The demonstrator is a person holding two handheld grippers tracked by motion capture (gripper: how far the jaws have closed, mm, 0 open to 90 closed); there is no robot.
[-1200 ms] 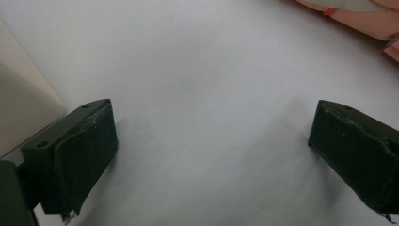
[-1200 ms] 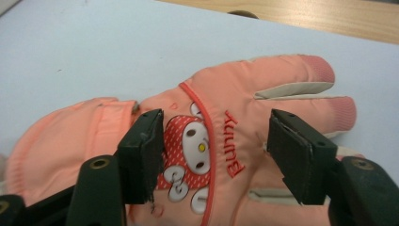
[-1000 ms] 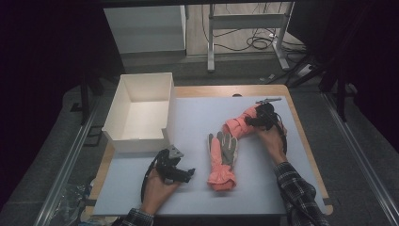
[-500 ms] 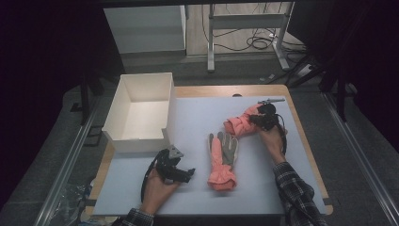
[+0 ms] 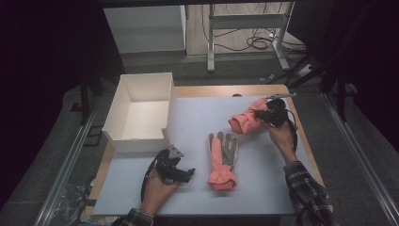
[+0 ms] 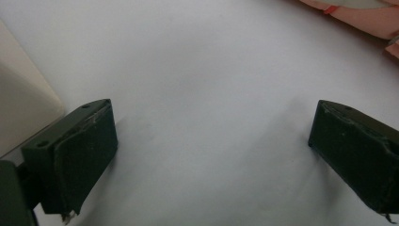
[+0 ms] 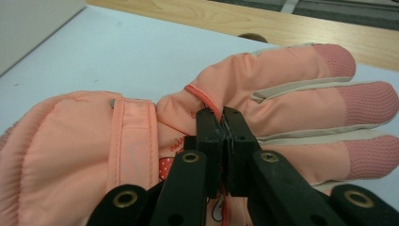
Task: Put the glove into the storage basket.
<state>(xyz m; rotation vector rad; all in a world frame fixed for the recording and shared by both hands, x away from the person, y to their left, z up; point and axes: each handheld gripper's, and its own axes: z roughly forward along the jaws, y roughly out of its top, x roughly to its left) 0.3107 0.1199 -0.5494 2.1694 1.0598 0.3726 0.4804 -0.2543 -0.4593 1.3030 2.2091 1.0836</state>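
Two pink gloves lie on the pale mat that covers the wooden desk. One glove rests flat near the middle of the mat, palm side up with grey fingers pointing away from the person and its cuff toward them. Over at the right, the other glove is bunched up and caught by the right gripper, whose jaws have just been closing and now stand pressed together on a fold of the fabric; in the right gripper view the right gripper pinches the glove at the seam between its padded cuff and its fingers, whose textured tips point off to the right. On the near left part of the mat the left gripper sits low in the person's hand, pointing toward the flat glove but apart from it. In the left gripper view its jaws are spread wide over bare mat with nothing between them, and an edge of pink glove shows at the top right corner. An open white box stands at the left of the desk, beyond the left gripper.
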